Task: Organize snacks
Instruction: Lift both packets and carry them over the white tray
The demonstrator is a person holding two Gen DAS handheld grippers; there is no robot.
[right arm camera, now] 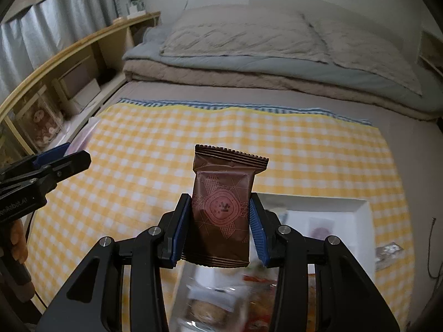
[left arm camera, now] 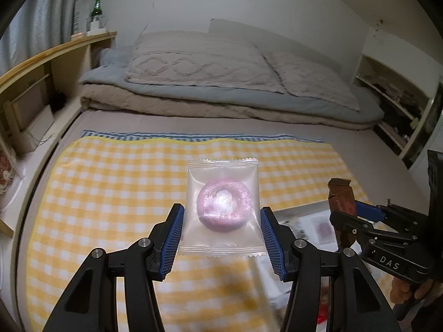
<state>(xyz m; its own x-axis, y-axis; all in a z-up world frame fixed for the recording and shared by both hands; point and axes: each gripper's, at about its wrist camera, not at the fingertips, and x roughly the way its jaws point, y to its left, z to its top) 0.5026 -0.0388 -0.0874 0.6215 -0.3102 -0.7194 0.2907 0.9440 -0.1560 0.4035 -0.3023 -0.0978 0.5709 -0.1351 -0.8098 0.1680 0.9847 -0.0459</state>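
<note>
L gripper (left arm camera: pixel 221 221) is clenched on a frosted clear snack packet (left arm camera: pixel 223 207) w/ a round pink-purple sweet inside; blue pads (left arm camera: pixel 174 238) press both side edges, packet held flat, top seam pointing away from the camera, lifted above the yellow-and-white checked cloth (left arm camera: pixel 110 188). R gripper (right arm camera: pixel 220 221) is clenched on a brown foil snack packet (right arm camera: pixel 224 207) w/ a round stamped emblem, pads on its two long sides, crimped top end standing up past the fingertips, also off the cloth. Each gripper shows in the other's view: R one w/ the brown packet at the right edge of the L wrist view, L one at the left edge of the R wrist view, well apart. On the cloth, just beyond and right of the R gripper, sits a white rectangular tray (right arm camera: pixel 360 207); inside it lies at least one clear packet w/ a purple-pink sweet (right arm camera: pixel 321 231), plus something else at its near-left corner, too blurred to name. Under the R gripper's jaws, more wrapped snacks (right arm camera: pixel 221 304) in a blurred heap – a clear pack w/ a cookie-like round, some red-orange wrapping; can't tell if they're in a container. A small silvery packet (right arm camera: pixel 387 251) lies on the cloth right of the tray. Cloth covers a bed; folded duvets (left arm camera: pixel 221 88) stacked at the far end, wooden shelf (left arm camera: pixel 55 52) along the left w/ a green bottle (left arm camera: pixel 97 8) on top.
</note>
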